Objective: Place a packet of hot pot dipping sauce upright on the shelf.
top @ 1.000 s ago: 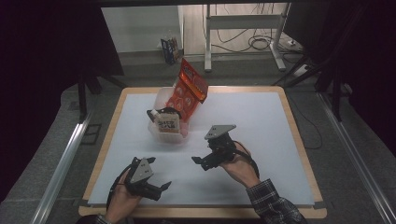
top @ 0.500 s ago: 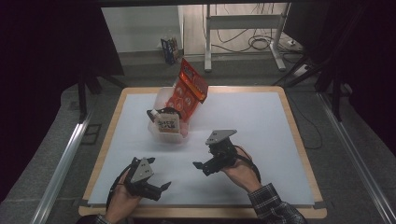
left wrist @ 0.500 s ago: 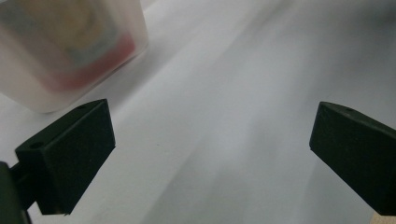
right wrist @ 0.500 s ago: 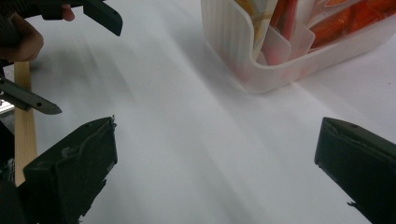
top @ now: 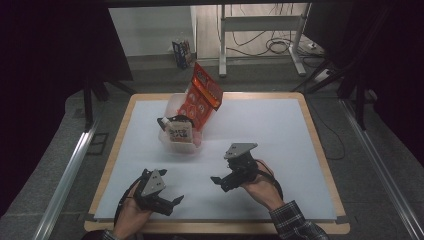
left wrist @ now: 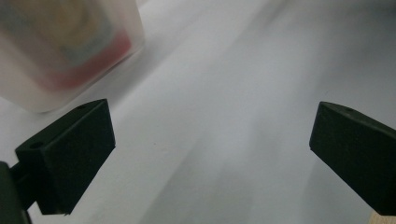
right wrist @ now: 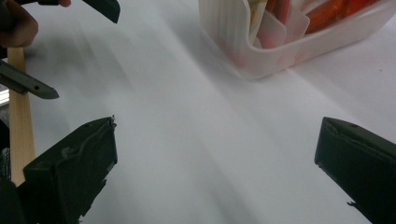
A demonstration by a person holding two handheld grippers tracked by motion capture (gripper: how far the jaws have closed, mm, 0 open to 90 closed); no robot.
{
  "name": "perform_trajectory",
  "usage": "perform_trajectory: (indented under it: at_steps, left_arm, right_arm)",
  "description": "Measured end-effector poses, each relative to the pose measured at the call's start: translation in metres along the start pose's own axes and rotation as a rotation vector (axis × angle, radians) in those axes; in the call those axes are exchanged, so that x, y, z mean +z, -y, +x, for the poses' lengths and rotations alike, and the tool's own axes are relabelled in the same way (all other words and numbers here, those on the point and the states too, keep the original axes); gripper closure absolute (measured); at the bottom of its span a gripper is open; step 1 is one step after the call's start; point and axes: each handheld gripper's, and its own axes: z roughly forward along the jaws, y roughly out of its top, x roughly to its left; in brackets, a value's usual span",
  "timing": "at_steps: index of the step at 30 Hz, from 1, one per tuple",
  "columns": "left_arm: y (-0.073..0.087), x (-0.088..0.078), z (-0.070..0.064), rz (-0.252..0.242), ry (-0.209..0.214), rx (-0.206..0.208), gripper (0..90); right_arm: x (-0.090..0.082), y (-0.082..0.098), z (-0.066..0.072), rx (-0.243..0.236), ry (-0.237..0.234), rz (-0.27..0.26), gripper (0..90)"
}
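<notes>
A translucent white bin (top: 176, 144) stands at the back left of the white table sheet (top: 280, 130). An orange-red snack bag (top: 201, 98) sticks up out of it, and a cream pouch with a black cap (top: 179, 132) leans at its front. My left gripper (top: 174, 205) is near the front edge, jaws wide open over bare sheet; its own view (left wrist: 210, 154) shows the blurred bin (left wrist: 60, 51) ahead to the left. My right gripper (top: 220, 183) is open in the middle front, pointing left; its view (right wrist: 215, 172) has the bin (right wrist: 280, 51) at upper right.
The wooden table border (top: 320, 150) frames the sheet. In the right gripper view, the other gripper's jaw (right wrist: 102, 8) and a hand (right wrist: 16, 23) show at top left beside the wooden edge (right wrist: 18, 135). A metal stand (top: 260, 30) and cables lie on the floor beyond.
My right gripper has drifted slightly right and toward the front edge. The left gripper and the bin have stayed in place.
</notes>
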Motion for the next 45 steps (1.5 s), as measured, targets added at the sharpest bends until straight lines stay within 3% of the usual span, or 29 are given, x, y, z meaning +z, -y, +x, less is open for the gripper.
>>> perform_trajectory:
  at_steps: [36,45]
  left_arm:
    - [0.0,0.004,-0.002,0.028,0.005,0.013,0.2]
    - [0.0,0.004,-0.003,0.034,0.006,0.018,0.3]
  right_arm:
    - [-0.022,0.032,0.0,-0.014,0.082,0.011,0.0]
    - [-0.028,0.041,0.002,0.021,0.075,0.01,0.0]
